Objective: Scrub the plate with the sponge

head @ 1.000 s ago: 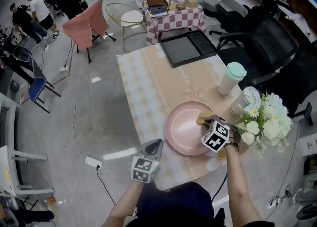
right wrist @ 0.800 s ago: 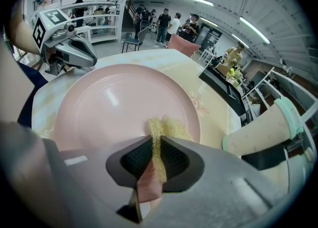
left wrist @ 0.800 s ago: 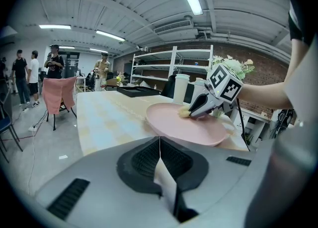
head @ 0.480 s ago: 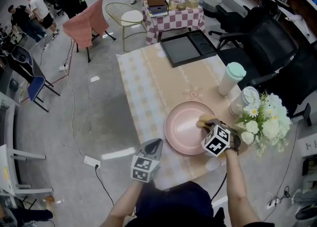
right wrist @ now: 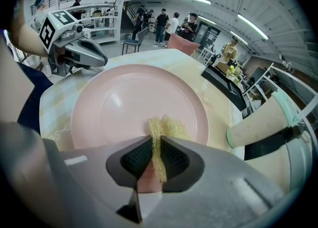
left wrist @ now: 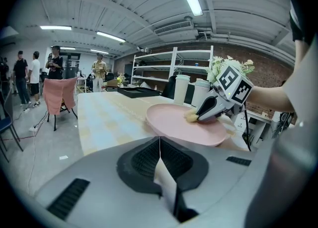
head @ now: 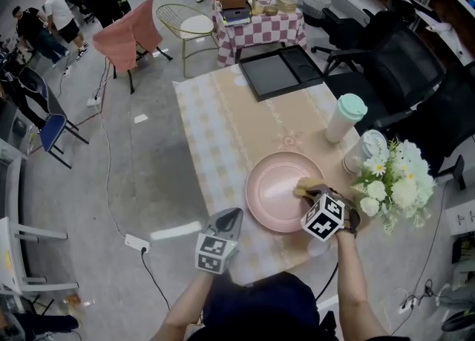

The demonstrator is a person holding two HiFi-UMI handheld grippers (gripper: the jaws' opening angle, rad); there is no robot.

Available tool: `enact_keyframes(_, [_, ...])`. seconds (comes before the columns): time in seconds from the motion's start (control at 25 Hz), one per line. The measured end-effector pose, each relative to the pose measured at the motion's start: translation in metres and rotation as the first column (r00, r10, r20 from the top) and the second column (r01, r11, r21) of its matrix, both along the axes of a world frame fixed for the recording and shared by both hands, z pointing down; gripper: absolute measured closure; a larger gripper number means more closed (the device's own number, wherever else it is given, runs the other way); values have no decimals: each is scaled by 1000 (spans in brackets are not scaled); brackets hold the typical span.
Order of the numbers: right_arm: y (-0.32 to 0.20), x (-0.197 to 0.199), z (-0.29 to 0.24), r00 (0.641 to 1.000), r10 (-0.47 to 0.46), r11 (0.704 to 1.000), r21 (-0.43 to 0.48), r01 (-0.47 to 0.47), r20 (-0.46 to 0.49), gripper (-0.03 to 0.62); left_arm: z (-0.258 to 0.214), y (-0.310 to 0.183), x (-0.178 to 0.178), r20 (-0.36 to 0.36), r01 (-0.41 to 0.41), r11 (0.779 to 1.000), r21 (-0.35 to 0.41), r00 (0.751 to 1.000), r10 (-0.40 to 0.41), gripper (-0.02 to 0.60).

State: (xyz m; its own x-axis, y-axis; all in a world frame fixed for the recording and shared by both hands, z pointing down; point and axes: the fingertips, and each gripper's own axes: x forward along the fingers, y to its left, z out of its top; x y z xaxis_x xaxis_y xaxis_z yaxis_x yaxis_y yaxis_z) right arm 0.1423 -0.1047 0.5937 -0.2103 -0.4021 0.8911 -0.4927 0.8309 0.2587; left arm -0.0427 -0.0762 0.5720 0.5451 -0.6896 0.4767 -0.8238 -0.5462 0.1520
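A pink plate (head: 276,195) lies on the beige tablecloth near the table's front right; it fills the right gripper view (right wrist: 124,108) and shows ahead in the left gripper view (left wrist: 179,122). My right gripper (head: 310,194) is shut on a yellow sponge (right wrist: 161,132), pressing it on the plate's right part; the sponge (head: 303,186) pokes out past the jaws and shows again as a pale tuft (left wrist: 191,116). My left gripper (head: 228,222) hangs off the table's front left edge, short of the plate, jaws shut with nothing between them.
A mint-lidded cup (head: 346,117), a glass jar (head: 365,150) and white flowers (head: 393,183) stand right of the plate. A black tray (head: 278,72) lies at the table's far end. Office chairs (head: 401,57) stand to the right, people (head: 52,16) far left.
The right gripper with the sponge has slid slightly toward me and left across the plate's right side. The left gripper has barely moved.
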Motion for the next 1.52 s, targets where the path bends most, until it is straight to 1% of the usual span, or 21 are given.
enact_keyframes(0.28, [11, -2, -1, 1000, -4, 999, -36, 4, 5, 543, 0, -1, 0, 0, 1, 1000, 1, 1000, -1, 569])
enact_keyframes(1.0, [35, -8, -1, 1000, -31, 997, -65, 31, -1, 543, 1, -1, 0, -1, 11, 1000, 4, 1000, -11, 569])
enact_keyframes(1.52, [54, -19, -4, 998, -52, 992, -114, 55, 26, 543, -2, -3, -1, -4, 17, 1000, 12, 1000, -17, 569])
